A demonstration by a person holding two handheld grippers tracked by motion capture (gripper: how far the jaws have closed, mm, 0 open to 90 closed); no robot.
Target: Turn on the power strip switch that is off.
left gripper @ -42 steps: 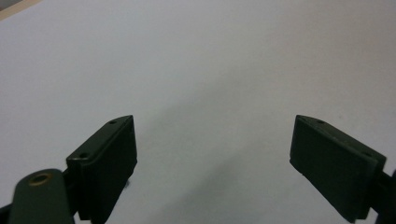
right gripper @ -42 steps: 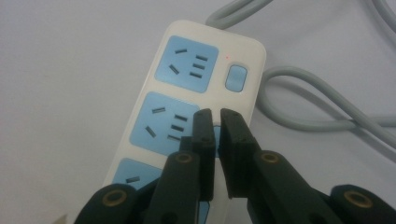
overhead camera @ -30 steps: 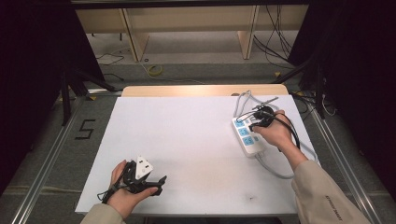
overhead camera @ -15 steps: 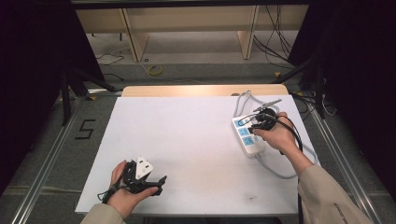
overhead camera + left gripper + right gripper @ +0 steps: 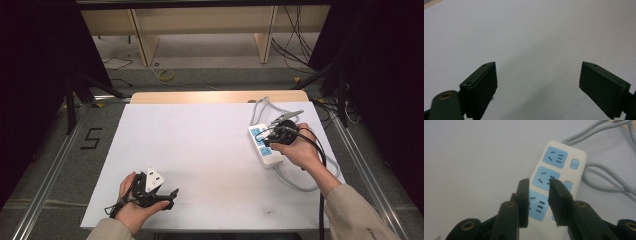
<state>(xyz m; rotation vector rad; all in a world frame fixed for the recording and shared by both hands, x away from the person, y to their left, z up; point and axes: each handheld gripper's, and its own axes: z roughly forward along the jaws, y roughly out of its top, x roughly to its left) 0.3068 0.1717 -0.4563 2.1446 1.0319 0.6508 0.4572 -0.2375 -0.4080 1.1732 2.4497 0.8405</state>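
Black right gripper [image 5: 539,202] jaws, just opening, hover empty over the power strip [image 5: 554,180].

Left hand-held gripper [image 5: 537,85]: two black jaws spread wide apart above the bare white surface [image 5: 529,32], nothing between them.

White tabletop [image 5: 200,150], bare wood strip [image 5: 200,96] along far edge. Floor: "5" marking [image 5: 91,138] at left, yellow cable coil [image 5: 166,75] and dark cables [image 5: 290,47] beyond. Wooden shelving [image 5: 200,25] farthest back. Metal rails [image 5: 45,185] flank both sides.
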